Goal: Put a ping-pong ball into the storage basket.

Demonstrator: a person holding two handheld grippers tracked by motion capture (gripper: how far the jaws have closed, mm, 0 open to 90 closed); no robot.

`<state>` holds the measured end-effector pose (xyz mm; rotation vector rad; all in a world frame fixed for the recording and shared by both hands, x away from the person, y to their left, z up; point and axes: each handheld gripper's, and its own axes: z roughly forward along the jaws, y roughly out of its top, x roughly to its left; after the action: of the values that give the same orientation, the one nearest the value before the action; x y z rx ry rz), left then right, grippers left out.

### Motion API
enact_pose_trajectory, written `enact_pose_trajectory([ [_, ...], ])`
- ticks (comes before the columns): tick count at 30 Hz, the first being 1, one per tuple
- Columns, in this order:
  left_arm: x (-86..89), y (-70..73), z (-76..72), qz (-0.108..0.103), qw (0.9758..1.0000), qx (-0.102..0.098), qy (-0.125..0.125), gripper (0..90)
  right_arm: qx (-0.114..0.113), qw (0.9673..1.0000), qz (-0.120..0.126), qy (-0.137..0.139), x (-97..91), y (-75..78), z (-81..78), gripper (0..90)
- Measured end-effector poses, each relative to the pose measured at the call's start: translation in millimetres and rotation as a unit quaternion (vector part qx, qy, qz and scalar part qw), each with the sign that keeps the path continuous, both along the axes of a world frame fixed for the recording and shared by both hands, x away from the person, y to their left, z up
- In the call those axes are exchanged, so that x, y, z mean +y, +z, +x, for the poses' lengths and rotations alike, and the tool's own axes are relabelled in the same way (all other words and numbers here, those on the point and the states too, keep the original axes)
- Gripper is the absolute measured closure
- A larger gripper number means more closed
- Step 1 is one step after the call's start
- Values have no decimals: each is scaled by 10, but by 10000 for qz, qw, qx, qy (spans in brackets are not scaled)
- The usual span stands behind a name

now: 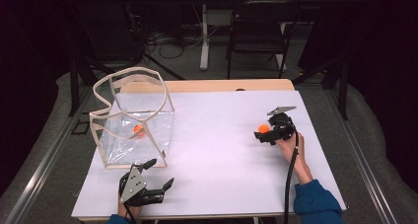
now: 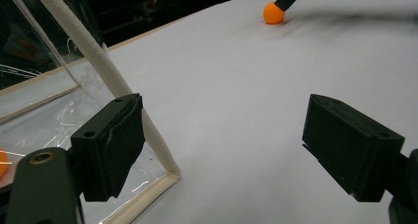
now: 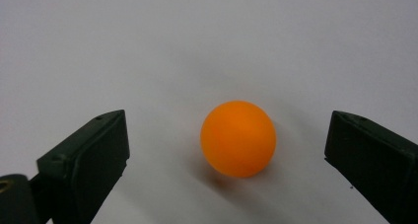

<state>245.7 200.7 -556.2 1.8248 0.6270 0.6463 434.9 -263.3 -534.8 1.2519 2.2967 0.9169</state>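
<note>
Overhead: white table (image 1: 222, 135) | orange ball (image 3: 238, 138) resting | dark room

Both the left gripper (image 1: 158, 173) and right gripper (image 1: 262, 135) hold jaws wide apart.

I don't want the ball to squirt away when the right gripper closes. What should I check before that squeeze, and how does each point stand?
1. Right gripper open wide enough: ok, both jaws stand apart.
2. Orange ball between the jaws: ok, gaps on both sides.
3. Ball resting on the white table: ok, shadow right beneath it.
4. Jaws low enough to meet the ball's middle: cannot tell.
5. Clear bag open for the drop: ok, rim gapes, another orange ball inside.
6. Left gripper steadying the bag: not ok, open beside its rim.
</note>
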Motion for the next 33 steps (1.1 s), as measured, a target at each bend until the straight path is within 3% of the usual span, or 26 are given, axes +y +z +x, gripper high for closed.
enact_pose_trajectory([
  [8, 7, 5, -7, 6, 10000, -20, 31, 160, 28, 10000, -73, -50, 21, -2, 2, 60],
  [12, 2, 7, -5, 13, 10000, -34, 21, 160, 31, 9999, -150, -61, 25, -2, 0, 155],
  [23, 4, 14, -17, -1, 10000, -48, -1, 160, 71, 9995, -246, -193, 13, -26, 9, 239],
  [33, 2, 11, -13, -10, 10000, -41, 15, 160, 85, 9990, -357, -271, 13, -46, 21, 368],
])
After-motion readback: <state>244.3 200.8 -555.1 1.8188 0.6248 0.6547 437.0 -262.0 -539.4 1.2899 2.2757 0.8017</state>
